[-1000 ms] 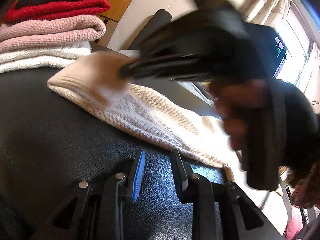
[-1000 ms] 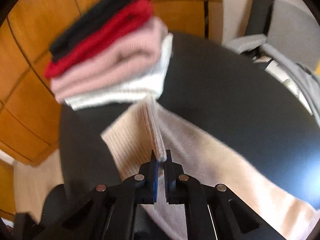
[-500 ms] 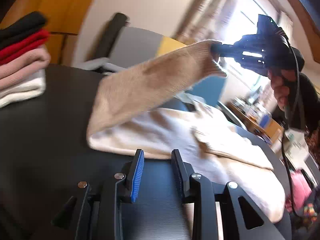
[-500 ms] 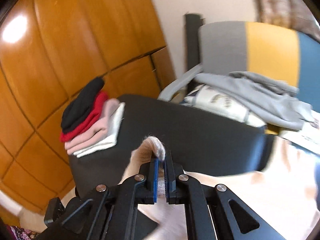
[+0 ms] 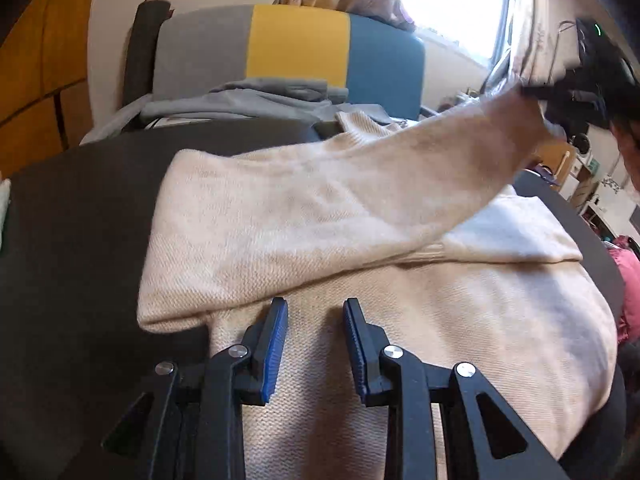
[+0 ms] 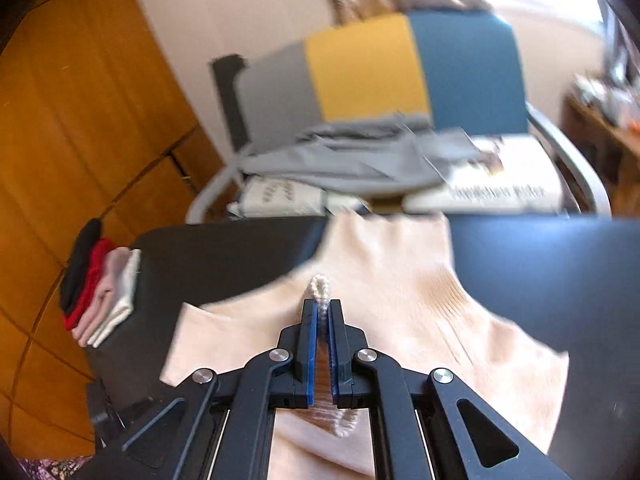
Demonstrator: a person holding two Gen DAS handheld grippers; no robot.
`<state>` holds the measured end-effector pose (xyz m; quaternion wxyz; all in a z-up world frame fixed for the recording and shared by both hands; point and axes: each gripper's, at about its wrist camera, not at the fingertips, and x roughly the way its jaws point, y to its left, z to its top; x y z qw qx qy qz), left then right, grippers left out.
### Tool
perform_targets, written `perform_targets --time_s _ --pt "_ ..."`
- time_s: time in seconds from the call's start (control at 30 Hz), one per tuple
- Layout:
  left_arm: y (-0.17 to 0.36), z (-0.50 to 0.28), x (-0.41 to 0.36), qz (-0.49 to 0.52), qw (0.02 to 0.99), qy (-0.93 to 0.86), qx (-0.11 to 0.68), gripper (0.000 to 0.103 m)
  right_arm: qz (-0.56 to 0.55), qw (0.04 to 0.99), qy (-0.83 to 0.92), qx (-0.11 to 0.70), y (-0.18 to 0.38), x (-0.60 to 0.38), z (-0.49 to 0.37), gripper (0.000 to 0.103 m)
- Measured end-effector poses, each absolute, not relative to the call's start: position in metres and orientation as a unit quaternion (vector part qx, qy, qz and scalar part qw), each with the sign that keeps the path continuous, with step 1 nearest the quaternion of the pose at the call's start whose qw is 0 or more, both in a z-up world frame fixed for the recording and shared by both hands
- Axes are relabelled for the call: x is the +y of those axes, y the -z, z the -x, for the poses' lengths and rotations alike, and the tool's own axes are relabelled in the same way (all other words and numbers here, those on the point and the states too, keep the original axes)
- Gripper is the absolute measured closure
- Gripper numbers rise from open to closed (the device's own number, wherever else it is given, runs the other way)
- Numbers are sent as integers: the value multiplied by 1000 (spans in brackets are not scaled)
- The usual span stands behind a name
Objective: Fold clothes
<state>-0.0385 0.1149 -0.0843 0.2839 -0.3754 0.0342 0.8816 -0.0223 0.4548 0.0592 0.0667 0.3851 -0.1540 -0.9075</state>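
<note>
Two grippers in view. Left gripper (image 5: 315, 308), bottom centre of its own view: blue-padded jaws stand partly apart, nothing between them, poised over the body of the cream sweater (image 5: 400, 360). Whether the tips touch the knit cannot be told.

Right gripper (image 6: 321, 309), bottom centre of the right wrist view: jaws pinched together on the sweater's sleeve cuff (image 6: 319, 289), a ribbed loop of which pokes out past the tips. In the left view this gripper sits blurred at the upper right edge, with the sleeve (image 5: 340, 208) stretched from it in a diagonal band down toward lower left, across the sweater's body.

Sweater lies spread on the dark table (image 5: 60, 240), filling centre and lower right of the left view.

Further back, left edge of the right view: folded stack (image 6: 98, 280) of black, red, pink and white garments on the table.

Beyond the table: chair (image 5: 296, 44) with grey, yellow and blue back panels, grey clothing (image 6: 352, 164) heaped on its seat. Bright window (image 5: 452, 4), upper right.
</note>
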Motion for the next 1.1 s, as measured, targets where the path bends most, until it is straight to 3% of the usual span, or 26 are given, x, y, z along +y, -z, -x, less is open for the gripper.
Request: perform_targets --time_s 0.13,0.27,0.4,0.53,0.63,0.73,0.8,0.9,0.93,0.97,1.0,1.1 --pt "83 39 109 377 281 -882 39 75 -414 44 885 -210 -9 490 23 98" --pt "86 46 100 381 266 -885 37 75 -391 27 887 -245 1 515 18 98" --pt "87 47 97 382 268 -884 32 74 -373 -7 899 -231 -5 533 16 98" --pt "88 46 93 384 272 -882 28 73 -413 -23 877 -243 32 542 20 98" --pt "86 49 98 386 270 -881 34 73 -430 22 859 -276 55 532 15 91" --pt "82 54 104 386 266 -882 37 72 -439 22 858 -264 62 519 12 54" --pt "79 59 109 381 258 -887 44 72 -444 18 858 -256 66 512 13 49" --pt "81 69 114 388 240 -888 49 72 -457 14 857 -240 75 497 21 53" --pt "84 71 114 395 236 -886 48 72 -455 15 864 -216 75 487 24 65" --pt "86 72 113 398 236 -885 46 71 -454 15 869 -196 71 481 26 86" --pt "86 71 112 396 239 -885 42 71 -452 15 874 -177 67 475 28 96" --pt "88 68 107 393 243 -886 33 70 -433 3 892 -133 50 467 30 96"
